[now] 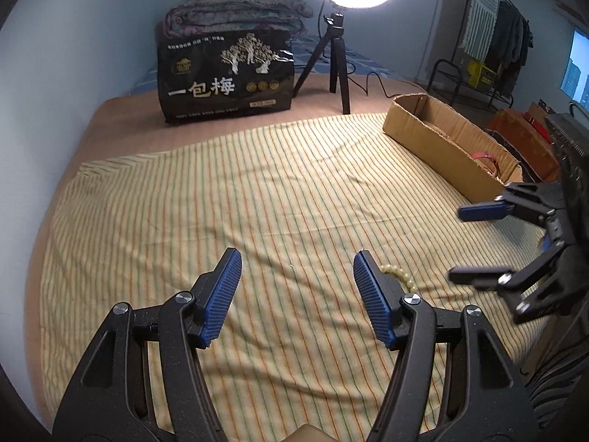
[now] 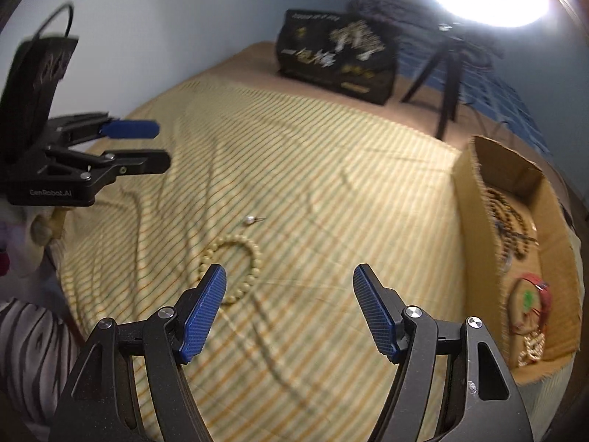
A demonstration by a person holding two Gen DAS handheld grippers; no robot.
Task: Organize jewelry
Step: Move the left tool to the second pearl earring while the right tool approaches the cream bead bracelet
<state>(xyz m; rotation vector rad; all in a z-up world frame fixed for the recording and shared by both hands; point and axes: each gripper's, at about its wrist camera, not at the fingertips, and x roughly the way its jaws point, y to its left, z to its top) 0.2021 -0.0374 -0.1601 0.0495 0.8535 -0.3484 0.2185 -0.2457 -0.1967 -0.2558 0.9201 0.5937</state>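
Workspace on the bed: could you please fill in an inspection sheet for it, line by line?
Surface: striped sheet, wrinkled, over a tan cover.
Job's things: cream bead bracelet lying flat on the sheet; small pearl stud just beyond it, apart; cardboard box at the right edge, already holding dark beads, a red bangle and a pale chain.
Clutter: black printed bag and folded blanket at the far end.
Grippers: left gripper and right gripper both open, empty, above the sheet.
Cables: black lead running from the ring light tripod.
Surroundings: blue wall, clothes rack, window.
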